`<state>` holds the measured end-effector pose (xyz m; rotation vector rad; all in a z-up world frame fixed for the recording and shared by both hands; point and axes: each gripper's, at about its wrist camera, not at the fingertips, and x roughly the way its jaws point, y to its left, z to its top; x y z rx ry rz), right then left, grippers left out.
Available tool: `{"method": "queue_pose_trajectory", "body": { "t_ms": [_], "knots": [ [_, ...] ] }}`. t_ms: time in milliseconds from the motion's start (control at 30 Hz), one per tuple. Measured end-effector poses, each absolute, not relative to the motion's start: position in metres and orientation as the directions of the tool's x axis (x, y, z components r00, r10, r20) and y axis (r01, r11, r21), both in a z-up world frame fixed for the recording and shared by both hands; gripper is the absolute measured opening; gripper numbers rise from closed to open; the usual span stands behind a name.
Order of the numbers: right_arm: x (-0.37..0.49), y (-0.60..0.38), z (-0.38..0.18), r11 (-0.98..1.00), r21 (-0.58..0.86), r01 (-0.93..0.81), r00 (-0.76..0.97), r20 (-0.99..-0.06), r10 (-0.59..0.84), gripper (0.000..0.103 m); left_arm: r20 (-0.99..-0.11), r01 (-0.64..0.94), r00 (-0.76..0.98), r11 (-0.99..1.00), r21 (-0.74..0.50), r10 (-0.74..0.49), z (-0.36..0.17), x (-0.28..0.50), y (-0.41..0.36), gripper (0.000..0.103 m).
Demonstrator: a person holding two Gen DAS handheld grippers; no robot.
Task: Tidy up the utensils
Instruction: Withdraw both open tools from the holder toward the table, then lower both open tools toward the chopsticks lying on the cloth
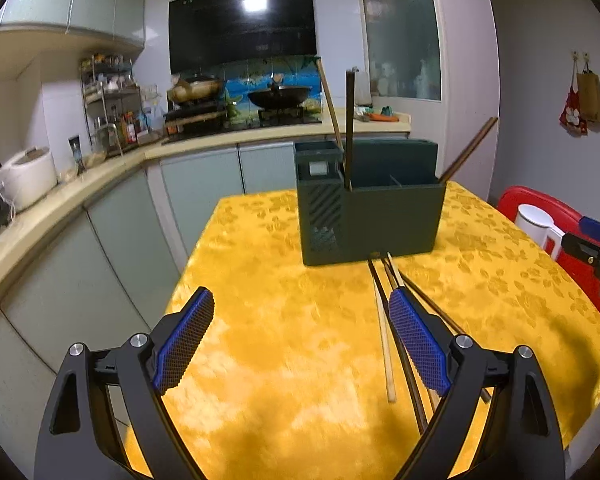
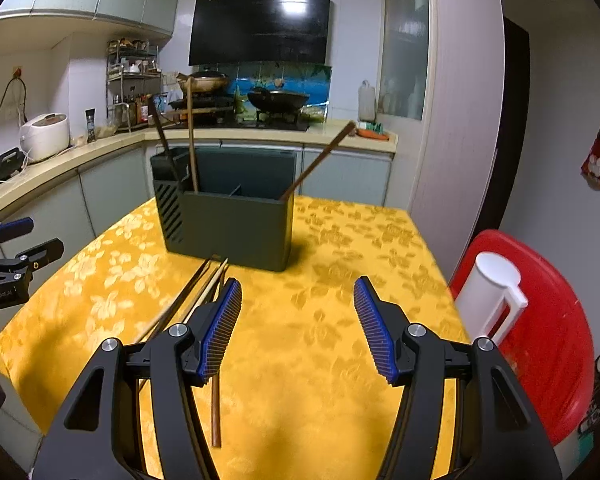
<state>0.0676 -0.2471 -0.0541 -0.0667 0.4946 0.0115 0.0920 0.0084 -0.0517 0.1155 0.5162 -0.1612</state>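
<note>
Chopsticks lying loose on the desk look light, stiff, thin and slippery; best pinched mid-length, one at a time. Both the left gripper and right gripper are released, grasping nothing, and the green holder waits just beyond.

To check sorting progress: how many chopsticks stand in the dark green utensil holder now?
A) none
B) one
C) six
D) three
D: three chopsticks rise from the utensil holder, two near its left end and one leaning out at the right.
</note>
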Motion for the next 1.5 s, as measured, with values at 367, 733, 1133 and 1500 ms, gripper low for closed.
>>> {"method": "queue_pose_trajectory", "body": {
  "t_ms": [367, 733, 1133, 1500],
  "knots": [
    [0.057, -0.236, -0.087, 0.994, -0.093, -0.065, 0.847, -0.532, 0.006, 0.057, -0.54, 0.203, 0.834, 0.974, 0.103, -0.117, -0.091, 0.08, 0.005, 0.086],
    [0.06, -0.237, -0.118, 0.995, -0.057, -0.076, 0.802, -0.596, 0.027, 0.057, -0.614, 0.306, 0.771, 0.944, 0.122, -0.17, -0.13, 0.079, -0.015, 0.078],
    [0.061, -0.245, -0.123, 0.997, -0.048, -0.059, 0.795, -0.607, 0.018, 0.057, -0.688, 0.379, 0.675, 0.925, 0.011, -0.268, -0.141, 0.097, -0.027, 0.056],
    [0.063, -0.245, -0.13, 0.997, -0.04, -0.064, 0.782, -0.622, 0.026, 0.057, -0.723, 0.349, 0.655, 0.937, 0.031, -0.22, -0.151, 0.109, -0.029, 0.037]
  ]
}}
